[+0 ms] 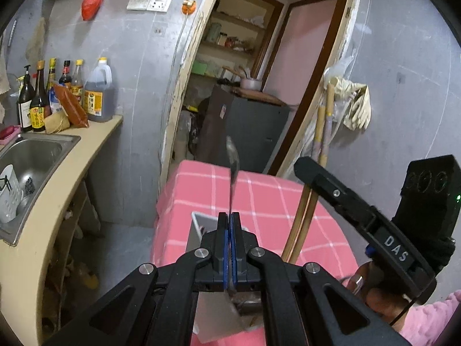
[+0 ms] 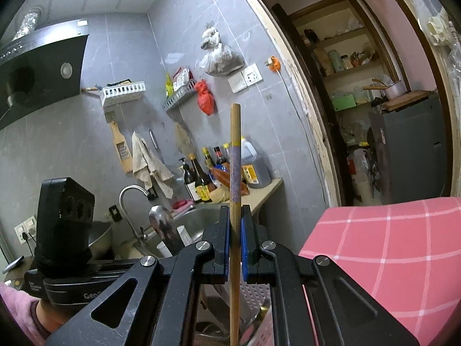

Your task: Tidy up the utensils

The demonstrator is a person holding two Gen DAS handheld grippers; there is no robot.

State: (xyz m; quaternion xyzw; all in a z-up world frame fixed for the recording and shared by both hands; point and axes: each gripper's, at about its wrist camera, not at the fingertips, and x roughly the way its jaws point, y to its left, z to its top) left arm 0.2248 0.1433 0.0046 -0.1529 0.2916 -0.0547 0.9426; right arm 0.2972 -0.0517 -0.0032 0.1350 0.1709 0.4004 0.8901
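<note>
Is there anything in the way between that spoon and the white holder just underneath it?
Nothing visible. The left hand-held gripper is shut on the spoon, right above the white holder on the pink checked cloth. Most of the holder's opening is hidden behind the gripper.

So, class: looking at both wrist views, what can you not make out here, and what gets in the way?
- Left wrist view: the white container interior, hidden behind the left gripper.
- Left wrist view: the spoon bowl is blurred and seen edge-on.
- Right wrist view: the lower end of the chopsticks, cut off by the bottom edge.
- Both views: bottle labels, too small to read.
</note>
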